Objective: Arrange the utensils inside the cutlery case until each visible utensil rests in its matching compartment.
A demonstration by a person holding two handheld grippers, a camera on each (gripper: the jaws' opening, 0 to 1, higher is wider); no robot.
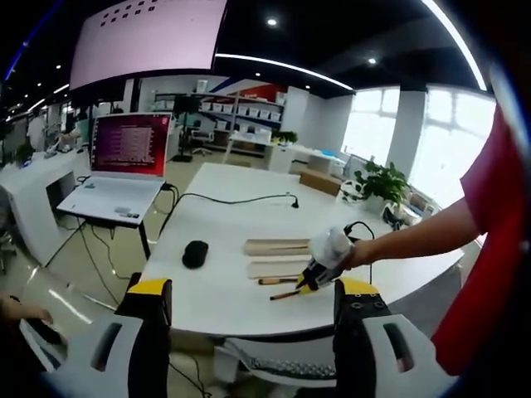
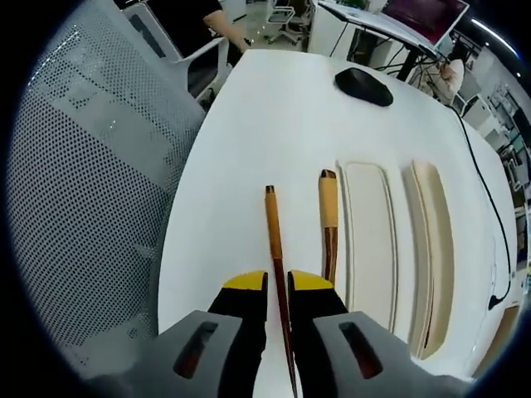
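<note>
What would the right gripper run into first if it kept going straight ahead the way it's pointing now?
Probably nothing soon: the right gripper is shut on the thin wooden utensil, and beyond its tip lies bare white table. The black mouse sits off to the side, though depth is uncertain.

No text, label, brand or number can be read in either view. In the left gripper view, the laptop screen at the upper left of the frame shows rows of pale marks on a dark red ground, too small to make out, and the large overhead screen above it carries two lines of small dark squares on a pale pink ground, which form no legible words
</note>
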